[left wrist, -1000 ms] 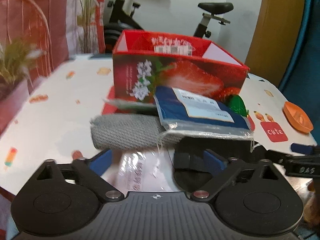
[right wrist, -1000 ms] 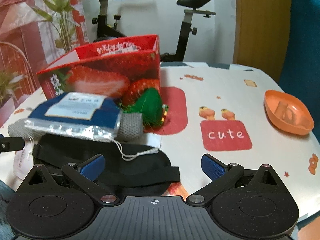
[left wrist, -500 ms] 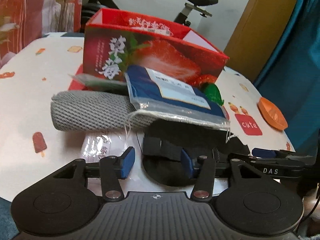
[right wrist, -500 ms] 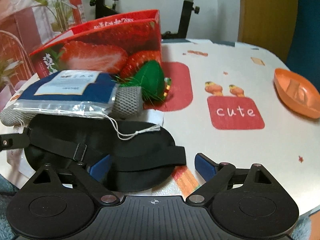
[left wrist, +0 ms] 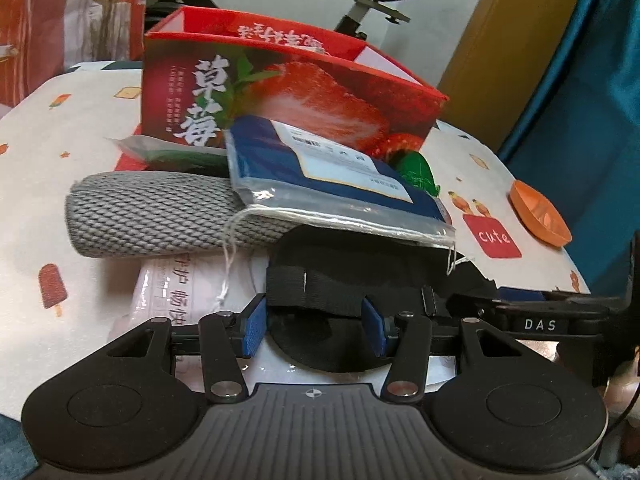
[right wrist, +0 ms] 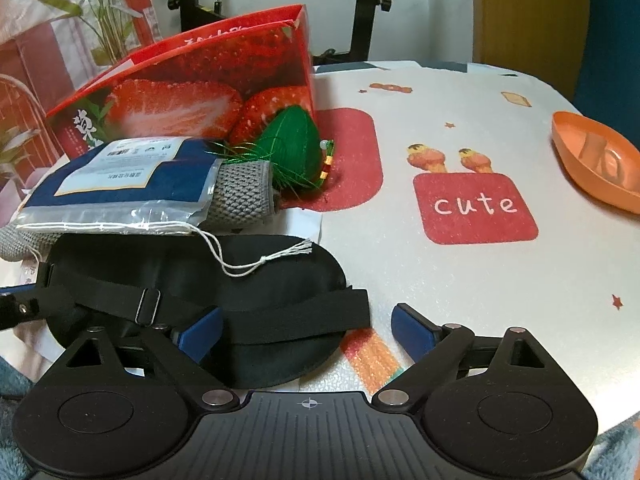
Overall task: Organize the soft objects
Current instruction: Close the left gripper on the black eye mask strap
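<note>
Left wrist view: the left gripper [left wrist: 314,326], at lower centre, has its blue pads spread on either side of the strap of a black eye mask [left wrist: 360,268] lying on the worktop [left wrist: 36,140].

Right wrist view: the right gripper [right wrist: 306,330] is spread wide at lower centre; its left pad touches the eye mask [right wrist: 256,280], its right pad over bare worktop [right wrist: 480,280]. Upper left stands a red strawberry box [right wrist: 192,92].

Soft indoor light, sharp focus, fisheye-bent edges.
</note>
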Available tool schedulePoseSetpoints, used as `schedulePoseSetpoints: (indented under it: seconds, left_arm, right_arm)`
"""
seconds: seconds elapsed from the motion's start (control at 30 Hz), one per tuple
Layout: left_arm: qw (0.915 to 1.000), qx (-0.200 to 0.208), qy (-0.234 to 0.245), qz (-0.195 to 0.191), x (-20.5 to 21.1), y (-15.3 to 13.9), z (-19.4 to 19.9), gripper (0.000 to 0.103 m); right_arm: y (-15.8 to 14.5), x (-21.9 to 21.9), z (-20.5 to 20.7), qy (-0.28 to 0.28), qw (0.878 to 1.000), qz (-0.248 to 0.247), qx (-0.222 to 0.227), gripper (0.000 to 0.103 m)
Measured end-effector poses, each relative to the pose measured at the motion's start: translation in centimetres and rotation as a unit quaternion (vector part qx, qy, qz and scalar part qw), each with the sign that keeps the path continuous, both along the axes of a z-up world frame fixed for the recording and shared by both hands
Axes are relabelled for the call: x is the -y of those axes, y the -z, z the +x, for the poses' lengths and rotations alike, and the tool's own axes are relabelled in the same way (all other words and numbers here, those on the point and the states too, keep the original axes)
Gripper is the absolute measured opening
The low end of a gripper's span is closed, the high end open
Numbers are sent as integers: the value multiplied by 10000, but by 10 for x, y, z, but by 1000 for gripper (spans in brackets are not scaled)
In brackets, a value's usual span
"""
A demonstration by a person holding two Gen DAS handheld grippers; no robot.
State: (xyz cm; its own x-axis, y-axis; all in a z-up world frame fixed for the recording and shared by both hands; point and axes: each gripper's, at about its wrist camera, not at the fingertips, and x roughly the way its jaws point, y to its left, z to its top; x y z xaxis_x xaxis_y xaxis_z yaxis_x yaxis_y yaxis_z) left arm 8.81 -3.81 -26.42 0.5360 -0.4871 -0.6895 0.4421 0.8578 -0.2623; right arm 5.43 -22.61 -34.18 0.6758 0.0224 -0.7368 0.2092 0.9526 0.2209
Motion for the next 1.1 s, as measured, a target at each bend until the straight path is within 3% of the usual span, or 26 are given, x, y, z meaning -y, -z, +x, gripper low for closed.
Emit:
schedulePoseSetpoints:
  seconds: [0.2,0.4,0.63,0.77,0.9,1.1]
  left_arm:
    - [9996,-183,-133,-144,-6,8,6,47]
    - [9997,-187,-110,-71,-6,10,6,47]
    - [9998,-164,-84,-22,-5,11,6,47]
    - [9998,-184,-103,-70,-7,12,6,47]
    - [9997,-186,-108,-62,-7,12,6,47]
    - [9997,-189,-103,-69,-7,12,6,47]
  right_arm:
    - [-1,4,-2,-1,9998,167,99,86]
    - [-4,4,-4,-110,9993,300,192,72]
    - [-13,1,-13,-176,9979,393,487,67]
    - [-23,2,-21,-194,9950,426,881,54]
    - [-27,14,-25,-74,9900,802,1161,39]
    - [-17,22,-23,21,9889,1067,1032,33]
